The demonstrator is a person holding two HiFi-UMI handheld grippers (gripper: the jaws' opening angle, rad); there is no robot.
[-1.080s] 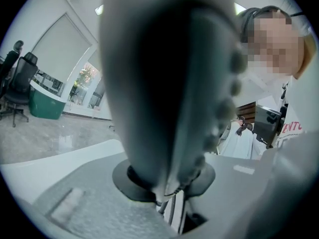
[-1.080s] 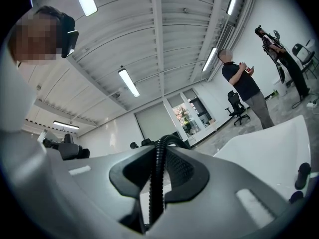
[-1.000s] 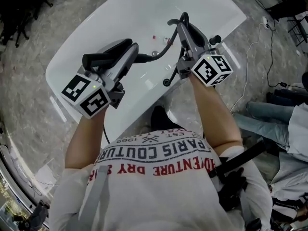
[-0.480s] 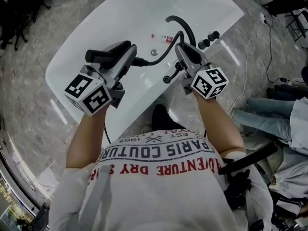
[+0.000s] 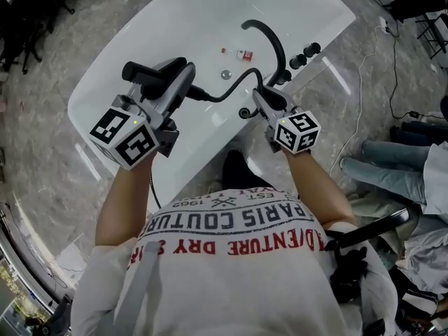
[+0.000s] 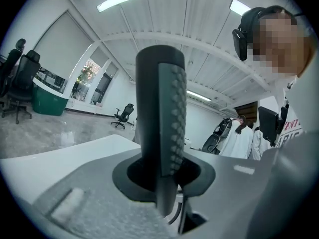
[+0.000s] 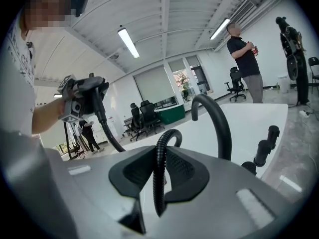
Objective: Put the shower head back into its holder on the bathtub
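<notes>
Currently the left gripper (image 5: 180,79) is clamping the shower head (image 5: 143,72) at ten o'clock over the bathtub (image 5: 210,12), and the right gripper (image 5: 264,98) is pinching its hose (image 5: 224,93). Tugging that hose risks twisting the head askew before it reaches the one-o'clock fittings (image 5: 304,53).

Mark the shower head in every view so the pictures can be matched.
Head view: shower head left of centre, above the tub.
Left gripper view: dead centre, upright, clamped between the jaws.
Right gripper view: small, upper left.
Shared landmark: the white bathtub.
</notes>
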